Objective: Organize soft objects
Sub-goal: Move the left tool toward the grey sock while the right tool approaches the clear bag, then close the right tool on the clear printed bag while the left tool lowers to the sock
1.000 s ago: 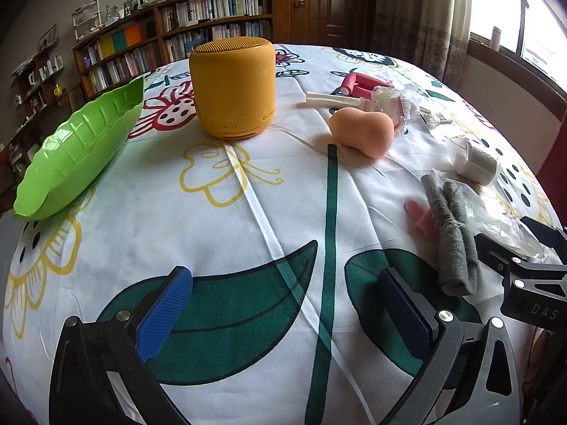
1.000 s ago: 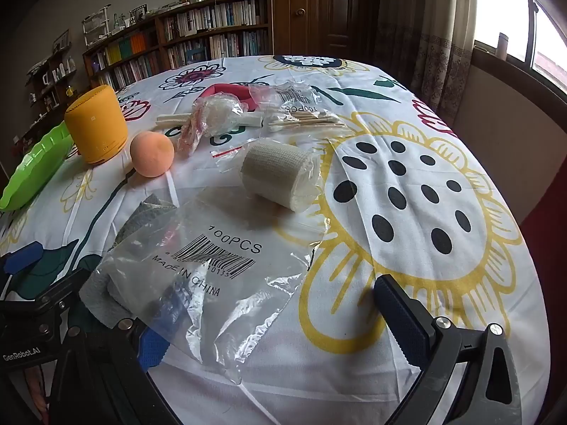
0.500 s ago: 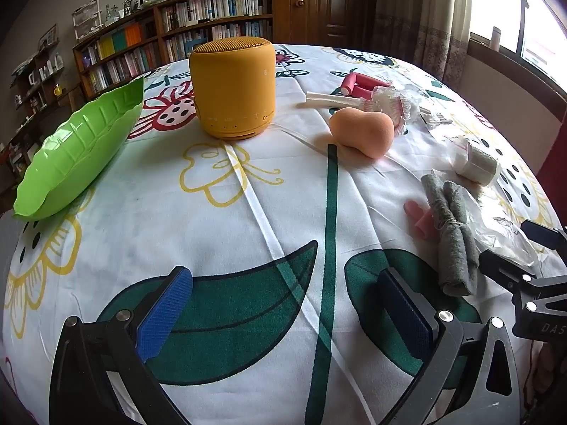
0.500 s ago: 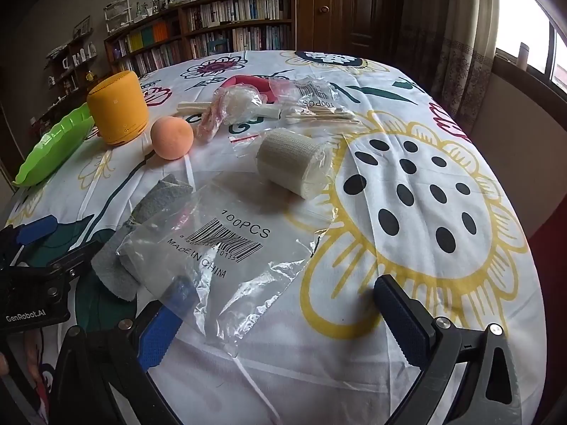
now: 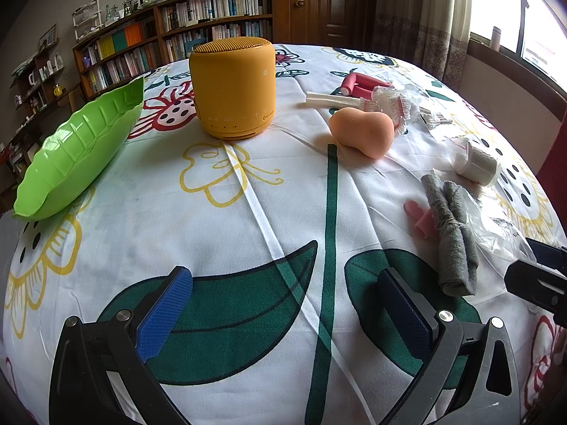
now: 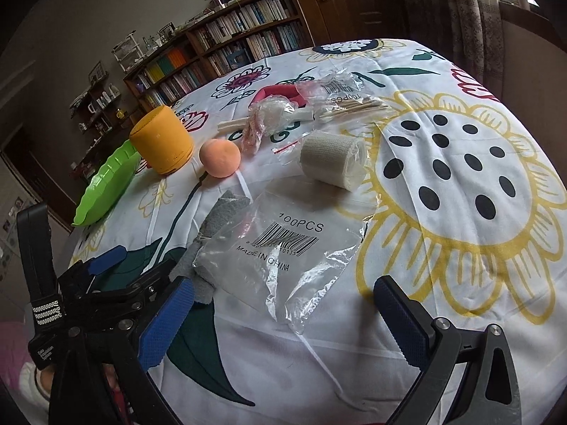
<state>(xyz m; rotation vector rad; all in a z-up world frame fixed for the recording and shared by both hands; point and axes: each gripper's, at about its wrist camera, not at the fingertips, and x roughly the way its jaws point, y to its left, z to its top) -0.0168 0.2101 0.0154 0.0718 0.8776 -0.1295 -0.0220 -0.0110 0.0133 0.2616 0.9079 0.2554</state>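
Fingers of the left gripper (image 5: 283, 304) stand spread apart and empty above the flowered white tablecloth (image 5: 248, 212); the right gripper (image 6: 283, 318) is likewise released. A folded grey felt cloth (image 5: 453, 233) lies just beyond the left gripper's right finger, partly under a clear plastic bag (image 6: 283, 244). A peach egg-shaped makeup sponge (image 5: 361, 131) and a green leaf-shaped plastic tray (image 5: 74, 152) sit farther ahead.

My claws wear blue textured pads (image 5: 164, 313) on black frames above a white tablecloth (image 5: 248, 212) printed with green leaves, yellow-outlined flowers and black dots. On it I see a mustard-yellow speaker (image 5: 232, 86), a lime-green leaf-shaped dish (image 5: 76, 148), and a peach sponge (image 5: 361, 131). There is also a grey felt cloth (image 5: 452, 226), pink rollers (image 5: 358, 83) and a cream bandage roll (image 6: 333, 161).
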